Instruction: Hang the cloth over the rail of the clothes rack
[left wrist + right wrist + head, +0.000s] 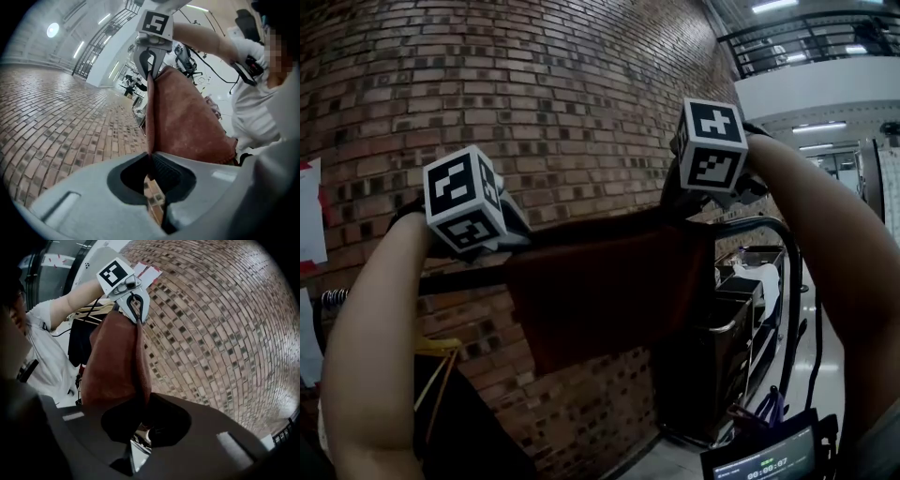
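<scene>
Brick wall (534, 94) fills the background, curved by the lens, with a bright hall at the right. Our left gripper (151, 158) has its jaws almost together and they pinch one top corner of the brown cloth (609, 295). Our right gripper (143, 408) is closed in the same way on the other top corner. Between the two the upper edge runs stretched, and the rest hangs down flat in front of the wall. The dark rail (459, 278) passes just under the left gripper and goes behind the cloth; we cannot tell if the cloth touches it.

We judge that the step in hand is bringing the cloth over the rail. The next move calls for carrying the upper edge across to the far side, lowering it until the cloth drapes on both sides, and only then opening the jaws.
</scene>
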{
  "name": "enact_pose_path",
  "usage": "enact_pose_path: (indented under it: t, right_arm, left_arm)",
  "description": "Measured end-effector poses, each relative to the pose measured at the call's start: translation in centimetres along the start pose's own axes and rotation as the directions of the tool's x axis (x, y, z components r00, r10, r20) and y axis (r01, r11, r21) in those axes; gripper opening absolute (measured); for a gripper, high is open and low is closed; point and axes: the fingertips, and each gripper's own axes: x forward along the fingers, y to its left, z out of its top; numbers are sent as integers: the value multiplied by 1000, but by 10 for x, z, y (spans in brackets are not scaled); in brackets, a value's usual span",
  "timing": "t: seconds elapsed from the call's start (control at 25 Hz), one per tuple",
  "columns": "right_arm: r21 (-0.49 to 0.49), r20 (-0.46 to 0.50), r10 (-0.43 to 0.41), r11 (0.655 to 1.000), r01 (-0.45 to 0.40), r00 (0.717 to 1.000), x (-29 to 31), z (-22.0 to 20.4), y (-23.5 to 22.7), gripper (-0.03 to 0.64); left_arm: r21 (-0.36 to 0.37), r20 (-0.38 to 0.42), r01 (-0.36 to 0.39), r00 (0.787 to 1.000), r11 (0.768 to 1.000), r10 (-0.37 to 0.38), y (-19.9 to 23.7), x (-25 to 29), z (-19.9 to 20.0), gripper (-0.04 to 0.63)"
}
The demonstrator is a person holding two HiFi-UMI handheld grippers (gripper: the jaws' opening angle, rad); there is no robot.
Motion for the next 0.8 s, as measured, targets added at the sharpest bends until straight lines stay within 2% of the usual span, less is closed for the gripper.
enact_pose_path:
  t: [0.08, 0.24, 0.32, 0.52, 0.56, 0.64, 0.68, 0.76, 0.8]
  right_arm:
    - [1, -17, 8, 1000, -8, 1000, 4, -2, 1, 44]
    - [-2, -42, 2, 1000, -2, 999, 6, -5, -1, 214]
    - [-10, -32, -23, 1000, 23, 999, 4, -4, -5, 234]
    - [-18, -5, -68, 998, 68, 998, -2, 0, -9, 239]
    - [-21, -6, -74, 997, 74, 997, -2, 0, -9, 236]
    - [-26, -6, -92, 995, 92, 996, -4, 1, -10, 162]
    - [-29, -2, -107, 994, 107, 994, -5, 1, -12, 132]
    - [-37, 9, -141, 989, 141, 990, -8, 2, -15, 2]
    - [-44, 12, -156, 987, 156, 988, -10, 2, -15, 2]
  left_arm:
    - [-13, -1, 19, 1000, 1000, -19, -1, 3, -2, 22]
    - [-17, -22, 25, 999, 1000, -25, 2, 7, -5, 185]
    - [-7, -24, 10, 1000, 1000, -10, 4, 8, -4, 216]
    - [18, -21, -63, 998, 998, 63, 16, 2, -2, 216]
    - [26, -19, -86, 996, 996, 86, 19, 0, -1, 215]
    - [48, -25, -144, 989, 988, 145, 27, -4, -2, 194]
    - [58, -29, -176, 984, 983, 178, 31, -6, -2, 158]
    - [50, -25, -222, 974, 974, 223, 36, -12, -2, 1]
    - [29, -12, -223, 975, 974, 223, 36, -16, 1, 0]
